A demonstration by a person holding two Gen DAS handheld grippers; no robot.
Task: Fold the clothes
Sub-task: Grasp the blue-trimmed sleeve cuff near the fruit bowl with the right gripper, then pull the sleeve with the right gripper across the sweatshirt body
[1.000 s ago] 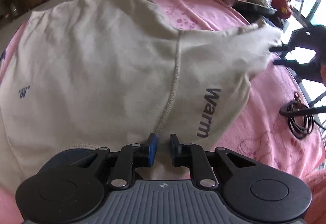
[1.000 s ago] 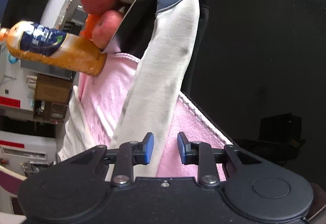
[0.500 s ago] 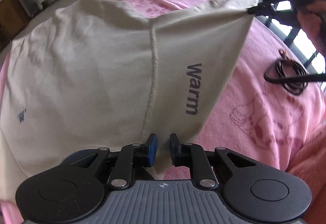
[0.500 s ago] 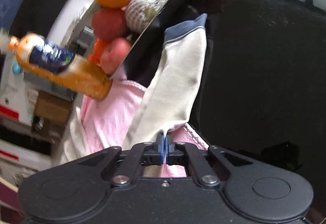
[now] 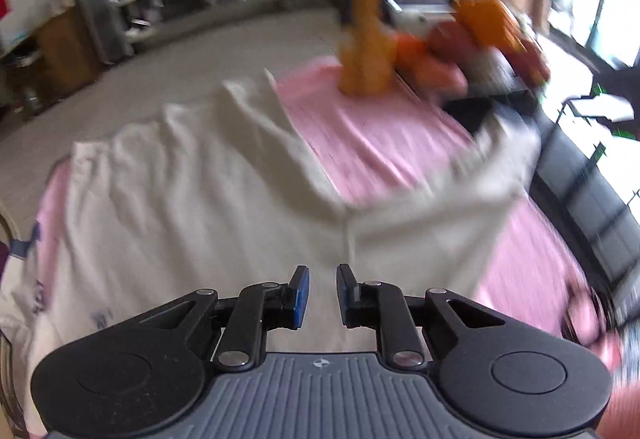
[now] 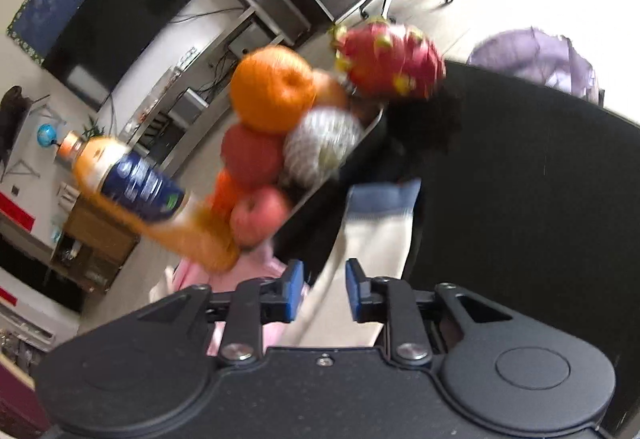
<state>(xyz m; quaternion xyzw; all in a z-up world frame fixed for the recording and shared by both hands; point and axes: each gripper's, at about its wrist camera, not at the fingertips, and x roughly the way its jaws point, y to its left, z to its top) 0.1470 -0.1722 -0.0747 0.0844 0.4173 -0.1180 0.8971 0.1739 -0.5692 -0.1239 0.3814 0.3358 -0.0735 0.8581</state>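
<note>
Cream shirt point(image 5: 192, 207) spread over the pink cloth point(image 5: 372, 135) in the left and middle of the left wrist view, body rumpled in long ridges, one sleeve point(image 5: 460, 199) stretched away toward the right edge of the frame. Half a second ago lifted and pulled taut with the "Warm" print facing up; now dropped flat, print no longer showing. In the right wrist view, the same sleeve point(image 6: 372, 239) runs from lower centre upward, navy cuff point(image 6: 384, 195) at its far end against the dark surface.

Left gripper point(image 5: 319, 291): jaws apart with nothing between them, shirt fabric just below and beyond the tips, as in both earlier views. Right gripper point(image 6: 324, 289): jaws apart with sleeve cloth lying in the gap, not pinched, after being clamped tight on it half a second ago. So a release, probably at the end of laying the sleeve out. Much motion blur in both views, hence exact lie of the sleeve uncertain.

Meaning for the fold: shirt likely flattened and ready for a fresh grasp; no fold visibly made yet.

Further out: orange juice bottle point(image 5: 366, 19) upper centre, fruit bowl point(image 6: 340, 159) with orange point(image 6: 272, 91) and dragon fruit point(image 6: 392, 59) just beside the cuff.
</note>
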